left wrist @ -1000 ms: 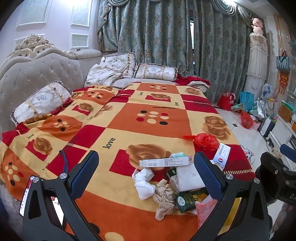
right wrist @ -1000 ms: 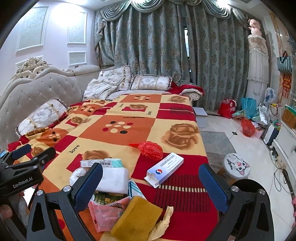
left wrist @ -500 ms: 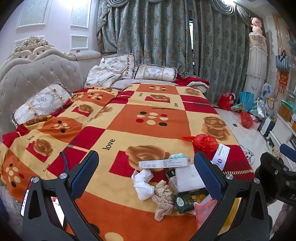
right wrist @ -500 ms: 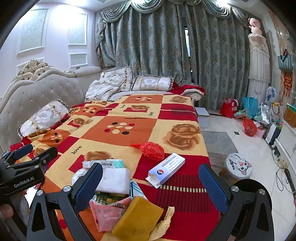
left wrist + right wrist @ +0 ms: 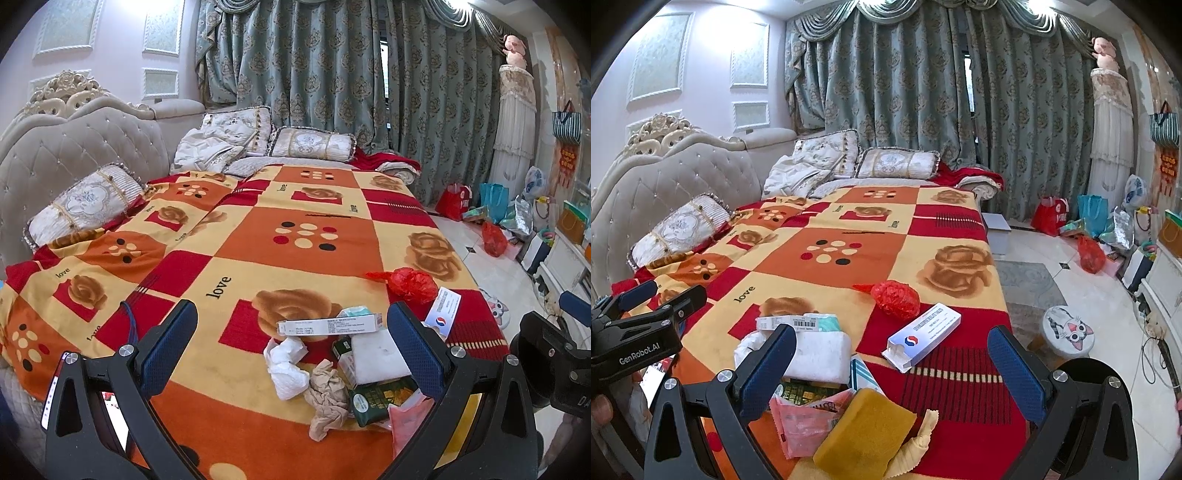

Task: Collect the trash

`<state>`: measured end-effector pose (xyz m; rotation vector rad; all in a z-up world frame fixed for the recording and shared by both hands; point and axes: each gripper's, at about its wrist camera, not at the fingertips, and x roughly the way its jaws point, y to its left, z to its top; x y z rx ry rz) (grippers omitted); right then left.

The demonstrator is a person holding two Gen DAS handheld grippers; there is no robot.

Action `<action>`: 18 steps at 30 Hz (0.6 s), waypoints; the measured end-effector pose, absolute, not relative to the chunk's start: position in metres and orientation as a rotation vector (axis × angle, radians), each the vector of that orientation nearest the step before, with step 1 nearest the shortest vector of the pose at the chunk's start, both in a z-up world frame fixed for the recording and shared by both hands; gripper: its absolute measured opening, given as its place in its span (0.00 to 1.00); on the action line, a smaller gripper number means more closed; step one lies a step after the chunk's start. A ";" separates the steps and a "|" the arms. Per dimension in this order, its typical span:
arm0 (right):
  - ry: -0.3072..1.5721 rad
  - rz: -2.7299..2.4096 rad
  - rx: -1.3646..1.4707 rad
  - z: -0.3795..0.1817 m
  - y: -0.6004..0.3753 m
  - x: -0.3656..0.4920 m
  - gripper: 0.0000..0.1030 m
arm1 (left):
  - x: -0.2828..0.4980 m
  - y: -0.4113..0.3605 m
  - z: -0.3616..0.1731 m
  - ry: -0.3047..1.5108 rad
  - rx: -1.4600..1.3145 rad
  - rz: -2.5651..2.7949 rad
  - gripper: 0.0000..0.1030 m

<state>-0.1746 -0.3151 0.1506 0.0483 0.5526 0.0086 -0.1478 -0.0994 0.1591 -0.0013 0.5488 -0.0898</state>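
Trash (image 5: 347,365) lies heaped near the bed (image 5: 258,251) corner; left tongs (image 5: 295,350) and right tongs (image 5: 892,367) both hover released, empty. Best to take one loose piece, perhaps the crumpled tissue (image 5: 288,365), pinching its bulk.

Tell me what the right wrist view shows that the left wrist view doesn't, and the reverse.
Only the right wrist view shows the yellow sponge and the whole cat-face stool. Only the left wrist view shows the crumpled white tissue and the brown crumpled paper in full. Both show the red plastic bag, the white medicine box, the blanket and open grippers.
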 end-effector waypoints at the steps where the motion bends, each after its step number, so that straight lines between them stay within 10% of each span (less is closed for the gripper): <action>1: 0.556 0.009 0.046 0.150 -0.315 -0.174 1.00 | -0.148 -0.100 0.159 0.550 -0.002 -0.088 0.99; 18: 0.612 0.007 0.038 0.137 -0.323 -0.179 1.00 | -0.142 -0.099 0.143 0.598 -0.002 -0.080 0.99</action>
